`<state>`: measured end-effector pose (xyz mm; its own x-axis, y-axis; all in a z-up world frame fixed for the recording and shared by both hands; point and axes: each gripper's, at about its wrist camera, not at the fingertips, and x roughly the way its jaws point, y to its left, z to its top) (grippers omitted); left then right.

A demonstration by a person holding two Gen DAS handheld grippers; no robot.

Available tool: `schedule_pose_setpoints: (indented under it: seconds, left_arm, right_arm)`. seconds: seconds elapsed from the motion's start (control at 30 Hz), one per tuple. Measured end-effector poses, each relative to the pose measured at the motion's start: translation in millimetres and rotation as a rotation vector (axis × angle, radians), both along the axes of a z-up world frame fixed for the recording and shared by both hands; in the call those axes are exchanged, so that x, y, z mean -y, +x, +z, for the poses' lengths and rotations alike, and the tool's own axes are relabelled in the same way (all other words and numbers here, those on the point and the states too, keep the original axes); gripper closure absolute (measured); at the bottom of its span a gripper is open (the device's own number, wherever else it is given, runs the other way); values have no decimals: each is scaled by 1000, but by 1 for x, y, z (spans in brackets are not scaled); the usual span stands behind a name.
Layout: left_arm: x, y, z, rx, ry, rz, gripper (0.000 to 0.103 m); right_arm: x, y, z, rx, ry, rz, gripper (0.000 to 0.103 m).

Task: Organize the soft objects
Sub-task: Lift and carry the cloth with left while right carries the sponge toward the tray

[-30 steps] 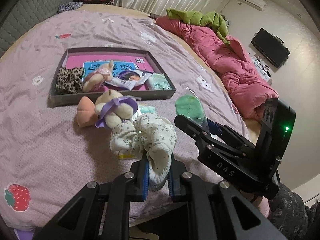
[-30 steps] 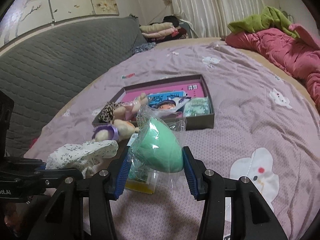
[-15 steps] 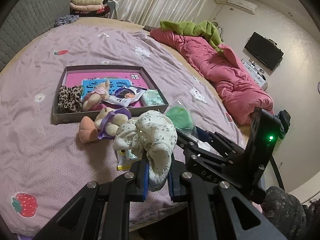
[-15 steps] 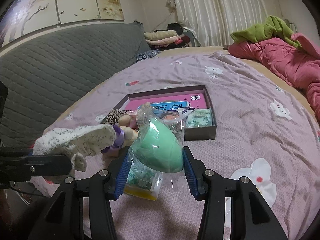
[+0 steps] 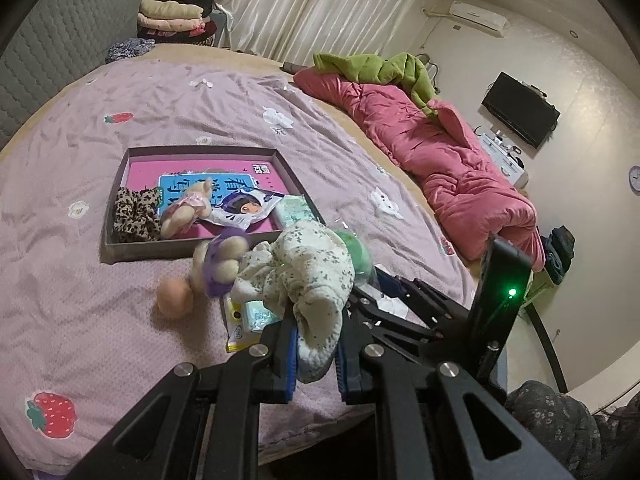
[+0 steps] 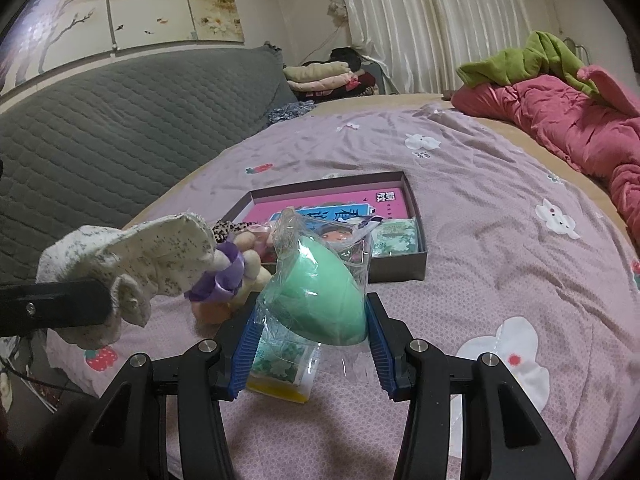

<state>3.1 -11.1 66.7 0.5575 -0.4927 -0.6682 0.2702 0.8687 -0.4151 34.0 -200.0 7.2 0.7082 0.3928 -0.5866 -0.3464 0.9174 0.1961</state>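
Left gripper (image 5: 316,354) is clamping narrow on the floral cloth (image 5: 308,276), jaws nearly together, cloth bunching up above the blue pads and hanging off the bed. Right gripper (image 6: 312,346) is sitting about half open, pads pressing both sides of the green sponge in a clear bag (image 6: 320,296), holding it over the purple bedsheet (image 6: 500,240)

Left wrist view is showing what the right one isn't: TV (image 5: 520,110) and AC unit (image 5: 478,20) on the far wall, a floral sleeve (image 5: 560,428) bottom right, and the right gripper from the side with a green LED lit. There the sponge is mostly hiding behind the cloth

Right wrist view is giving the grey quilted headboard (image 6: 120,128) with a painted panel above, and the left gripper only as a black finger at the left edge

Both are showing the shallow box (image 5: 120,248) with leopard fabric (image 5: 134,212) and a small plush inside; a purple-ribboned plush toy (image 5: 218,258) and a yellow-edged packet (image 5: 244,320) are lying on the sheet just in front of it
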Motion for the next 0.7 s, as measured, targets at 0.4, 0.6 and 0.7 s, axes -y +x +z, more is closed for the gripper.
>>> schedule_pose_setpoints:
  seconds: [0.4,0.6,0.7]
  left_arm:
    - [-17,12,7,25,3,65,88]
    - [-27,15,13,43,-7,91,88]
    - [-29,19,15,48,-3,97,88]
  right_arm:
    - [4,3,-4,-10,4,-6,52]
    - [6,3,-6,-11,8,-13,52]
    - [6,4,-5,-9,9,-14,52]
